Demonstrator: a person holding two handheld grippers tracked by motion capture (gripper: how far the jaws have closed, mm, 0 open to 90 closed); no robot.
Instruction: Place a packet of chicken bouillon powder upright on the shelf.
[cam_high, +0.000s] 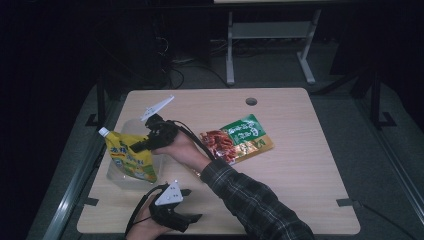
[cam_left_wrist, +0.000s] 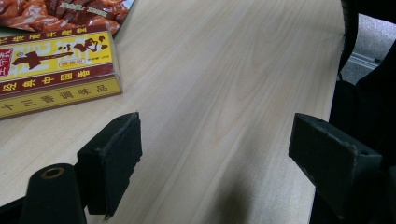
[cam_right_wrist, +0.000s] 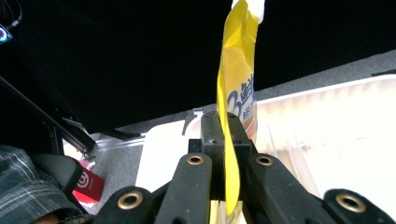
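My right gripper (cam_high: 137, 146) clenches the yellow pouch (cam_high: 131, 157) edge-on, over the clear tub (cam_high: 116, 176). My left gripper (cam_high: 192, 220) rests released above bare table (cam_high: 300, 165), near the yellow box (cam_left_wrist: 56, 70).

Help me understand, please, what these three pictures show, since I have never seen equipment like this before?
There is no robot here. A person sits at a wooden table and holds a hand-worked gripper with two black jaws in each hand.

The high view looks down from above the person's side. The other two come from small cameras riding on the grippers, each looking along its own jaws.

The right gripper, reaching across to the table's left side, is shut on a yellow spouted pouch, holding it over a clear plastic bin. The right gripper view shows the pouch pinched edge-on between the jaws.

The left gripper rests near the front edge, its jaws open on nothing; its own view shows bare wood between them.

Also on the table lies a flat red, green and yellow food packet, and a cable hole sits near the far edge.
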